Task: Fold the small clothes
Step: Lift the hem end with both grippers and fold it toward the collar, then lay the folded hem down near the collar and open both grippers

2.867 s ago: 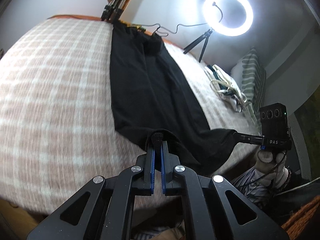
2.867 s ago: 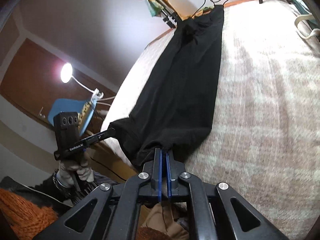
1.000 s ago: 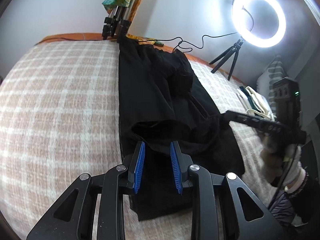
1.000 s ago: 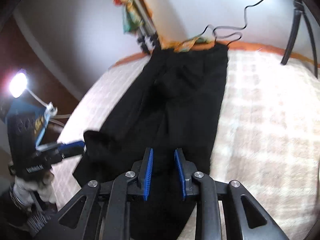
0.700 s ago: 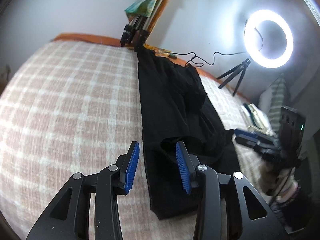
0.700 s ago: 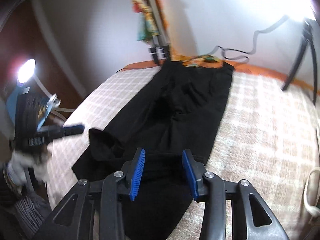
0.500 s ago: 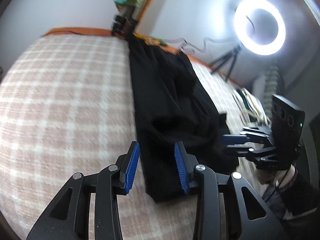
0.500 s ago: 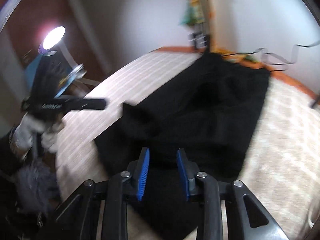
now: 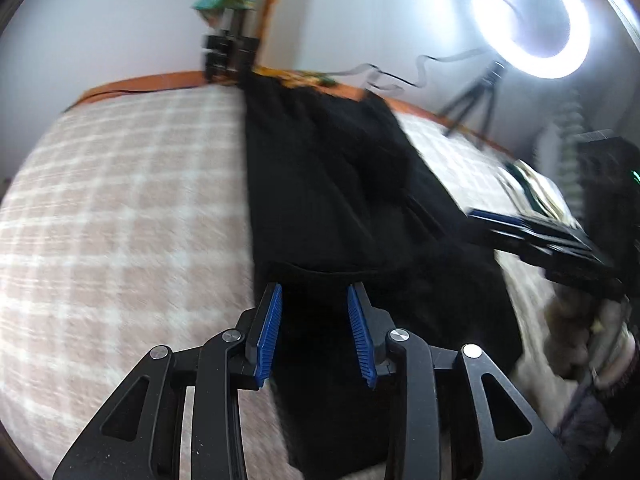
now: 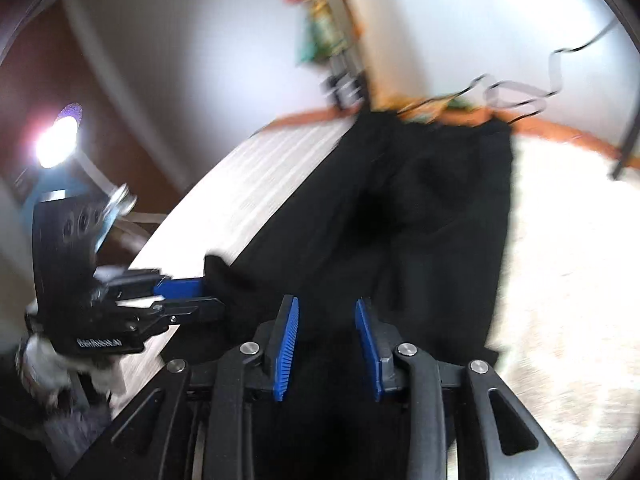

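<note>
A long black garment (image 9: 340,200) lies along the checked bed cover (image 9: 120,220), its near end folded back onto itself. It also shows in the right wrist view (image 10: 420,220). My left gripper (image 9: 314,300) is open and empty, just above the folded edge. My right gripper (image 10: 327,312) is open and empty over the near end of the garment. The right gripper shows at the garment's right side in the left wrist view (image 9: 520,228). The left gripper shows at the garment's left corner in the right wrist view (image 10: 188,296). Both views are blurred.
A lit ring light (image 9: 530,20) on a small tripod stands at the far right of the bed. A tripod with coloured cloth (image 9: 228,44) stands at the head of the bed. A lamp (image 10: 56,144) shines at the left. Light-coloured items (image 9: 536,196) lie at the right.
Both grippers let go of the garment's near end after carrying it up over the garment. They now stand open, drawn back toward the near end of the fold.
</note>
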Available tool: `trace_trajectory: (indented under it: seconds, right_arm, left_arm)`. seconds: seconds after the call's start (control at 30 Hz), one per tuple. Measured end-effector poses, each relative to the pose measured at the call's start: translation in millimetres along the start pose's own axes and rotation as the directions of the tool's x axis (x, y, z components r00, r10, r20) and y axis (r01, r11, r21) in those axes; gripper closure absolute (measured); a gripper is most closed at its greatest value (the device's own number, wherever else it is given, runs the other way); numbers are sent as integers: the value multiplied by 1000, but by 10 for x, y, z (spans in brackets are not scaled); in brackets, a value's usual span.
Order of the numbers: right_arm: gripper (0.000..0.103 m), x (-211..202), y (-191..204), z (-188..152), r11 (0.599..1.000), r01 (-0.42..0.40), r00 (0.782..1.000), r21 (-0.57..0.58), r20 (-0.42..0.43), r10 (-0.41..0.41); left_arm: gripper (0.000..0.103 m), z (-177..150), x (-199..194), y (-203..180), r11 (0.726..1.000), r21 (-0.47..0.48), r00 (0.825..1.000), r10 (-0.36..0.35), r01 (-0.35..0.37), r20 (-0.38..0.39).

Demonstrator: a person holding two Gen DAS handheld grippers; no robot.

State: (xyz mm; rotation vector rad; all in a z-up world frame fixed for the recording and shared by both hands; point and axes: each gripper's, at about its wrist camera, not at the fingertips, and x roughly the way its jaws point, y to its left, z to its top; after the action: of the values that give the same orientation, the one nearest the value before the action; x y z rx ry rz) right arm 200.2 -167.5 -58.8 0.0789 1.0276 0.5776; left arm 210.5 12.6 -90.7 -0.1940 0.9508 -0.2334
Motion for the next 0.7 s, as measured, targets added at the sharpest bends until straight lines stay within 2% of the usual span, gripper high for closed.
trace_trajectory:
  seconds: [0.07, 0.13, 0.23, 0.4, 0.43, 0.47, 0.5, 0.53, 0.6, 0.7]
  right_arm:
    - [70, -63, -72, -1, 999, 25, 1000, 21, 16, -25]
    - [64, -108, -165, -45, 999, 39, 999, 33, 10, -39]
    - [58, -179, -339, -97, 995, 84, 996, 45, -8, -84]
    - [58, -153, -559, -143, 990, 78, 996, 121, -47, -73]
    - [62, -131, -557, -152, 990, 73, 996, 121, -57, -66]
    - [65, -108, -528, -156, 991, 68, 996, 114, -63, -61]
    - [77, -95, -494, -164, 993, 64, 996, 102, -67, -58]
    - [89, -92, -447, -170, 994, 65, 996, 83, -69, -59]
    - [98, -113, -343, -167, 994, 101, 994, 30, -54, -99]
    - [99, -127, -316, -158, 986, 168, 985, -6, -38, -169]
  left_arm:
    - [66, 52, -40, 71, 999, -13, 999, 35, -34, 25]
    - [60, 78, -93, 132, 999, -14, 999, 30, -29, 37]
    - [60, 61, -132, 178, 1000, 10, 999, 19, -19, 32]
    - [60, 26, 47, 126, 1000, 21, 1000, -18, 19, -17]
    - [61, 24, 97, 79, 999, 42, 999, -26, 27, -25]
    - [72, 17, 111, 42, 998, 58, 1000, -21, 23, -22]
    - [87, 16, 114, 10, 997, 73, 1000, -16, 17, -14]
    - [89, 32, 111, -20, 996, 84, 1000, -3, 3, -1]
    - [91, 64, 75, -29, 995, 95, 999, 39, -43, 37]
    - [91, 79, 93, 34, 990, 94, 994, 98, -101, 38]
